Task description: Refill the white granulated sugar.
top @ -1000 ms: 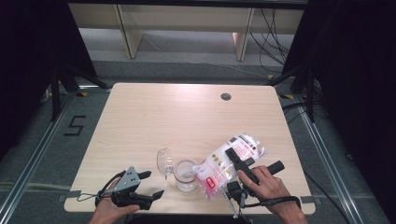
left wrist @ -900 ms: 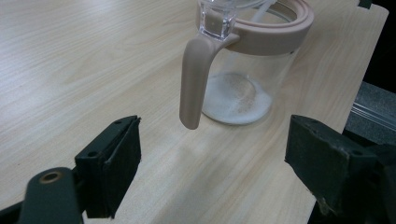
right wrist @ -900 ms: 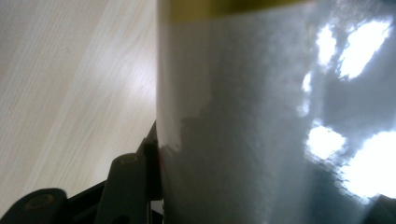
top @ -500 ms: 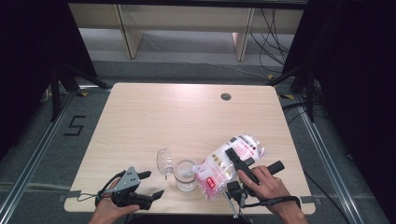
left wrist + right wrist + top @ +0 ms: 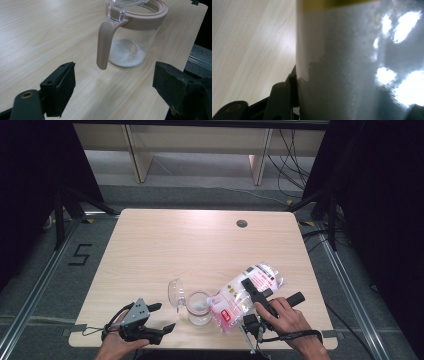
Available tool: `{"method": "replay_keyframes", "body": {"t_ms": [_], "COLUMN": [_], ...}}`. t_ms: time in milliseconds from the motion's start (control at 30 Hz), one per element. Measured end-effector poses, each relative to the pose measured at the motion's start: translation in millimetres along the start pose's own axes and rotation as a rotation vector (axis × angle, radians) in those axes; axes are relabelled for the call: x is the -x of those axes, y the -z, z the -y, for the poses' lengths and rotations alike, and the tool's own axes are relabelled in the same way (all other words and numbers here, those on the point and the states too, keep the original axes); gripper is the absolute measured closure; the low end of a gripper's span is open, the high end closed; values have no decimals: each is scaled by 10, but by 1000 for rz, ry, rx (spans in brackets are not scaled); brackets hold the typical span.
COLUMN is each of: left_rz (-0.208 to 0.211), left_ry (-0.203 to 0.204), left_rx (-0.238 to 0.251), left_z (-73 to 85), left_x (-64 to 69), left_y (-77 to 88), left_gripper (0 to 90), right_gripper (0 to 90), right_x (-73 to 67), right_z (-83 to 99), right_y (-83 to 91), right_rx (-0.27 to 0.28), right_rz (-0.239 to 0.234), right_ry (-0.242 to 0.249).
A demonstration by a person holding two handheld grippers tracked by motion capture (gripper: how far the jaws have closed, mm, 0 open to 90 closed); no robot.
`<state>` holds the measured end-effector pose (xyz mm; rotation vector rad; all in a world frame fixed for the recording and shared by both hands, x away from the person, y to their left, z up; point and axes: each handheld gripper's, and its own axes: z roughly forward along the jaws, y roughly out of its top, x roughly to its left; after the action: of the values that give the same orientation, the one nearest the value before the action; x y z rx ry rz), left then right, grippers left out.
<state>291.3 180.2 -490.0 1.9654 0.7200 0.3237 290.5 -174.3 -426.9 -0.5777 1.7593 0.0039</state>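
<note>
A clear jar [image 5: 199, 309] with a pink rim and handle stands near the table's front edge, its clear lid [image 5: 175, 293] flipped open to the left. White powder [image 5: 127, 54] covers the jar's bottom. A clear bag of white granules [image 5: 241, 295] with a pink and red label lies tilted, its lower end at the jar's mouth. My right gripper [image 5: 274, 289] is shut on that bag, which fills the space between the jaws in the right gripper view [image 5: 352, 62]. My left gripper [image 5: 163, 316] stands open left of the jar, its jaws apart before the jar's handle [image 5: 103, 45].
The light wooden table [image 5: 200, 245] has a small round cable hole [image 5: 242, 223] at the back right. Its front edge runs close to both hands. Dark floor, metal rails and shelf legs surround the table.
</note>
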Motion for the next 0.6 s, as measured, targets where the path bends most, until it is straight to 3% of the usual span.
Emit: {"method": "replay_keyframes", "body": {"t_ms": [100,233,267,300,333,367,433,467,500,600], "left_rz": [-2,-1,-3,-4,-3,-1,-2,-4,-2,-1], "left_ry": [0,1,30,31,31,-1,0,25,3,1], "left_rx": [0,0,5,5,5,1,1,0,0,4], "left_z": [2,3,9,9,9,2,1,7,2,1], "left_x": [2,4,21,21,21,2,1,17,5,4], "left_y": [-3,-5,-12,-12,-12,-5,-5,-5,-3,-4], "left_gripper": [179,179,179,179,179,179,179,179,179,179], "right_gripper": [522,523,523,523,523,524,524,524,524,525], "right_x": [-10,6,-3,-3,-5,16,33,28,33,38], "right_z": [4,7,7,7,6,-2,-3,-5,-6,-10], "right_y": [7,11,10,10,10,9,4,11,10,14], "right_rx": [-9,-10,-11,-11,-11,-7,-1,-10,-8,-13], "right_rz": [-5,-2,-8,-8,-8,1,-2,-1,-2,-5], "right_ry": [-16,0,-10,-10,-11,13,33,25,29,27]}}
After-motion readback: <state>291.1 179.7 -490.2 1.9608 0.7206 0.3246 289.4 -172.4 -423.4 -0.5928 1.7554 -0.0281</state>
